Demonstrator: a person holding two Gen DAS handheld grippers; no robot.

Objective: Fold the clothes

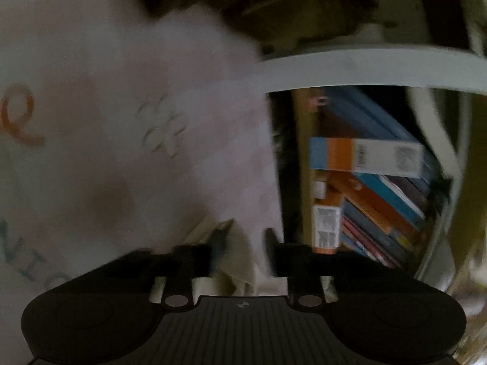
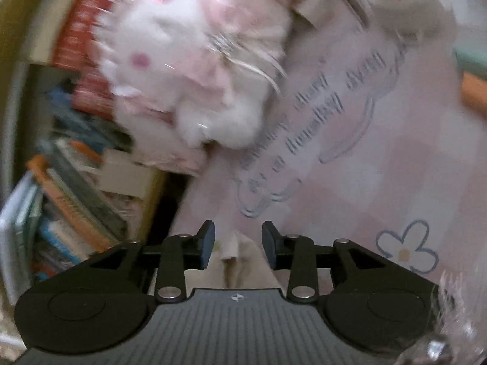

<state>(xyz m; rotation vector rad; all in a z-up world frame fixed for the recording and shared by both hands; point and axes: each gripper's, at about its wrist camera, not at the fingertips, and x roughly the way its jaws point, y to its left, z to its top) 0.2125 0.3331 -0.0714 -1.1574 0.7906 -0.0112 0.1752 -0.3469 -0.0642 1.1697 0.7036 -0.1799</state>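
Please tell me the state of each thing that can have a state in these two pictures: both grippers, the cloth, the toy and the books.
left gripper: open, beige cloth between its fingers, not pinched.
right gripper: open, the same kind of beige cloth in the gap.
beige cloth: bunched, not folded flat.
plush toy: lying on the pink sheet, blurred.
books: leaning on the shelf, closed.
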